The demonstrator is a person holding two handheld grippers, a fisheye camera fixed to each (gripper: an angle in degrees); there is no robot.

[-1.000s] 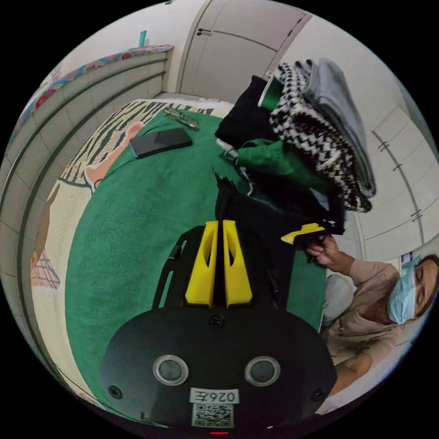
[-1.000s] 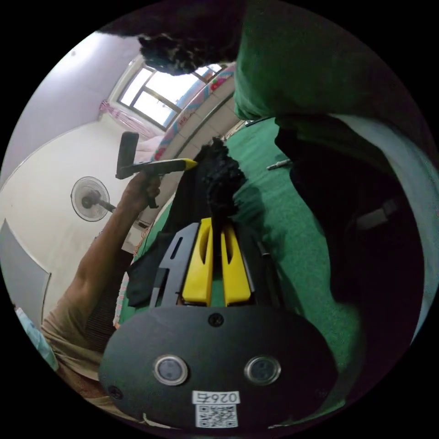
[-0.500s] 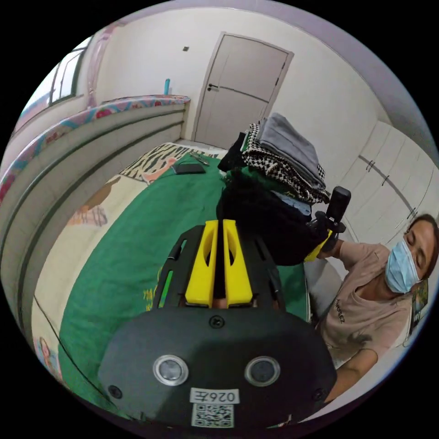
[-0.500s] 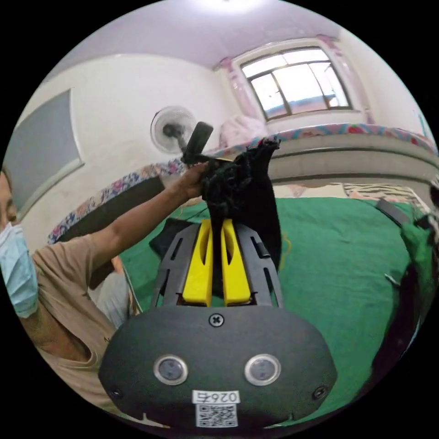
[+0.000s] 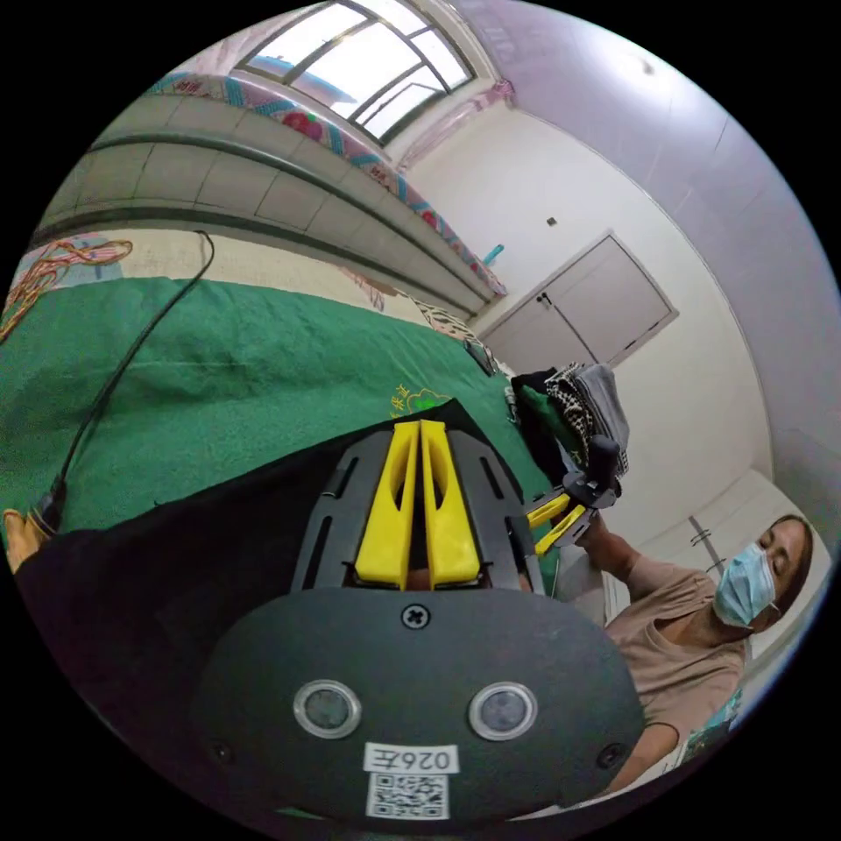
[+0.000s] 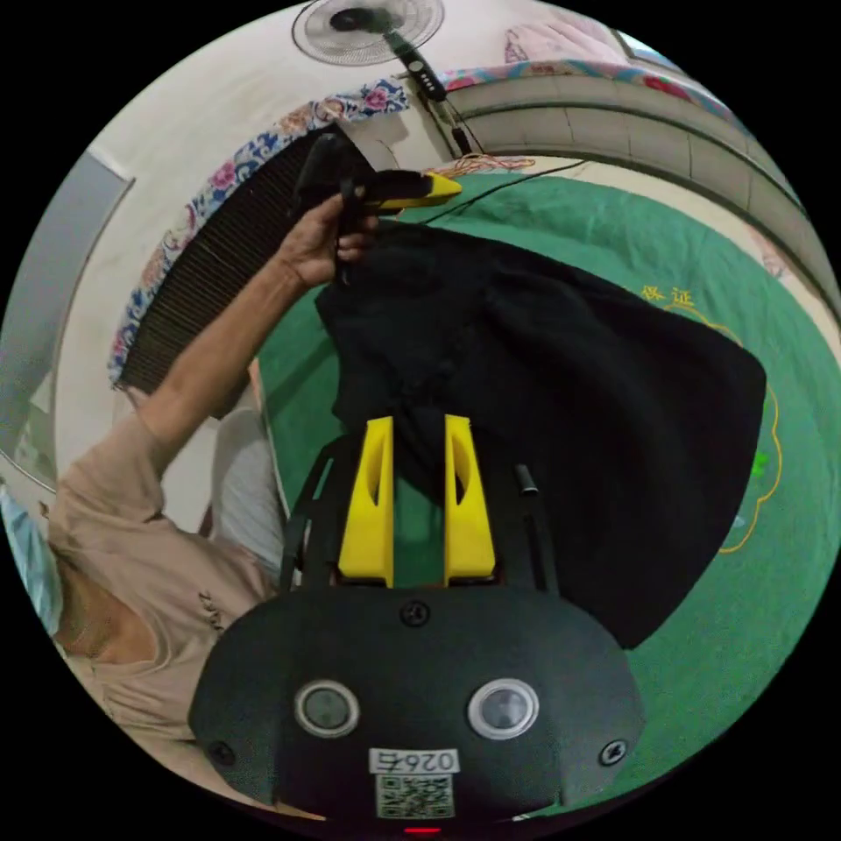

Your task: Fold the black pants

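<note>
The black pants [image 6: 561,385] lie spread flat on the green blanket [image 6: 745,596] on the bed. My right gripper [image 6: 417,425] stands open at their near edge, with a small bunch of black cloth between its jaw tips and green showing in the gap. Across the pants, a hand holds my left gripper [image 6: 442,186] at the far corner. In the left gripper view its jaws [image 5: 420,429] are pressed together with dark cloth between them, over the black pants [image 5: 201,561]. The right gripper [image 5: 554,519] shows there too, with its jaws spread.
A stack of folded clothes [image 5: 578,394] sits at the blanket's far end near a door [image 5: 596,298]. A black cable [image 5: 131,350] runs over the blanket. A fan [image 6: 368,22] stands by the wall. The person [image 5: 701,631] is beside the bed.
The pants, held up bunched between both grippers before, now lie spread on the blanket. The right gripper's jaws have opened. Both cameras have swung round.
</note>
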